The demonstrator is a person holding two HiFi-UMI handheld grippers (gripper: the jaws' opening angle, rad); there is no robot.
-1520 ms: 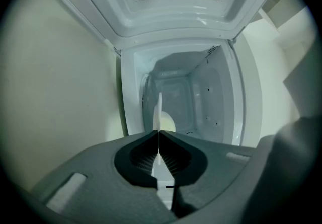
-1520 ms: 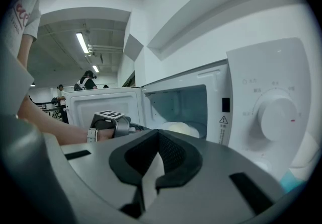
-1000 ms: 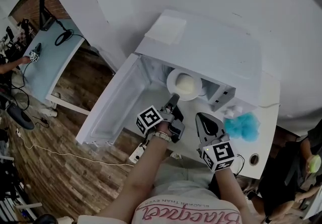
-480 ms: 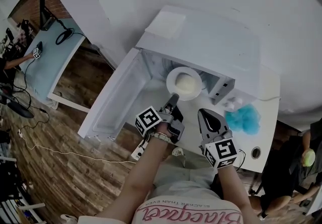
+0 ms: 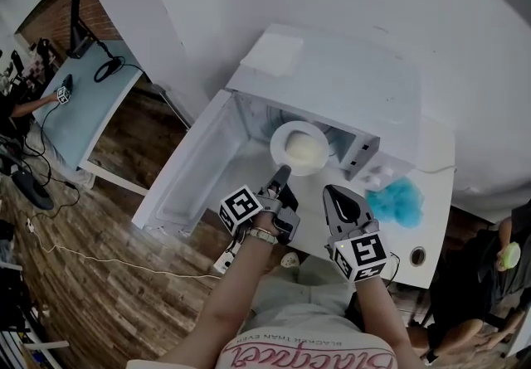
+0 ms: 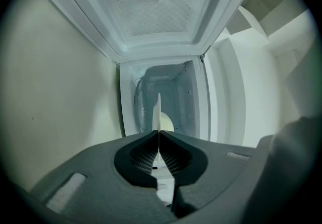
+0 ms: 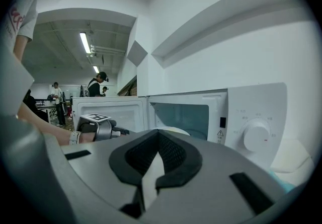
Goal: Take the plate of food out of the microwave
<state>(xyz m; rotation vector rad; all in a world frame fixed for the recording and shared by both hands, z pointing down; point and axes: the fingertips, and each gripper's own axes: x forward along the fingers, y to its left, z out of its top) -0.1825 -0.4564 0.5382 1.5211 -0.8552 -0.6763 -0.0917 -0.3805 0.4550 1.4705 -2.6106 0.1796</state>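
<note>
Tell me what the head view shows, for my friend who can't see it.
Seen from above, the left gripper pinches the rim of a white plate of pale food at the mouth of an open white microwave. The right gripper hangs shut and empty beside it, near a fluffy blue thing.

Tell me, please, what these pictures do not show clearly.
- Food on the plate: head view, too small to identify.
- Plate's near rim: left gripper view, hidden by the shut left hand-held gripper.
- Dial markings: right gripper view, too small to read.
- Blue object: head view, blurred, kind unclear.
</note>
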